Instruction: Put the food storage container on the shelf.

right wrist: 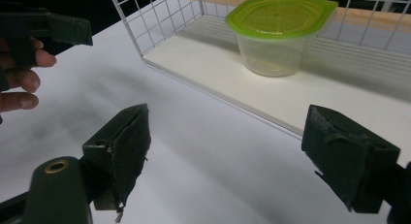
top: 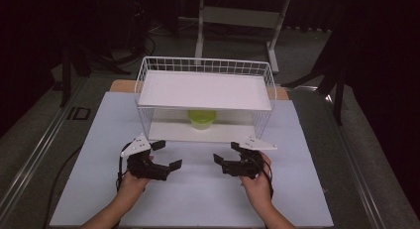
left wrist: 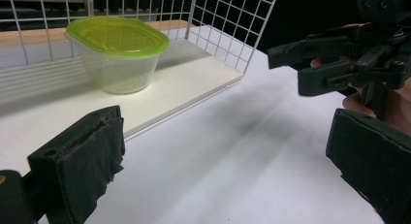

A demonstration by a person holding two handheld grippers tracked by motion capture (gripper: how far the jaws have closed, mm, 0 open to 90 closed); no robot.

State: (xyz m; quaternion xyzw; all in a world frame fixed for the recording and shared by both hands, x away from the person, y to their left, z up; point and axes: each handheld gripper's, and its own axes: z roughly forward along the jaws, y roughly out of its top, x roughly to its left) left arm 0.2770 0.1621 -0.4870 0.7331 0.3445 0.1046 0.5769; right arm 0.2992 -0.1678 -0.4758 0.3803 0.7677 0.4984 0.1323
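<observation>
A clear plastic tub with a green lid [top: 201, 118] [left wrist: 118, 54] [right wrist: 278, 32] stands on the lower shelf of a white wire rack [top: 205, 90]. Both grippers hover over the white table in front of the rack, apart from the tub. My left gripper [top: 167, 155] [left wrist: 223, 156] is open with nothing between its jaws. My right gripper [top: 225, 152] [right wrist: 228, 158] is open too, its jaws wide and empty. In the left gripper view the right gripper [left wrist: 310, 64] shows farther off at the right; the right gripper view shows the left hand [right wrist: 19, 78] at its left edge.
The rack [right wrist: 160, 20] has a flat white upper shelf [top: 204, 90] and mesh sides. The white board [top: 193, 189] covers the table, with a wooden strip [top: 121, 85] behind it. Dark floor, cables and a desk frame [top: 237, 21] lie beyond.
</observation>
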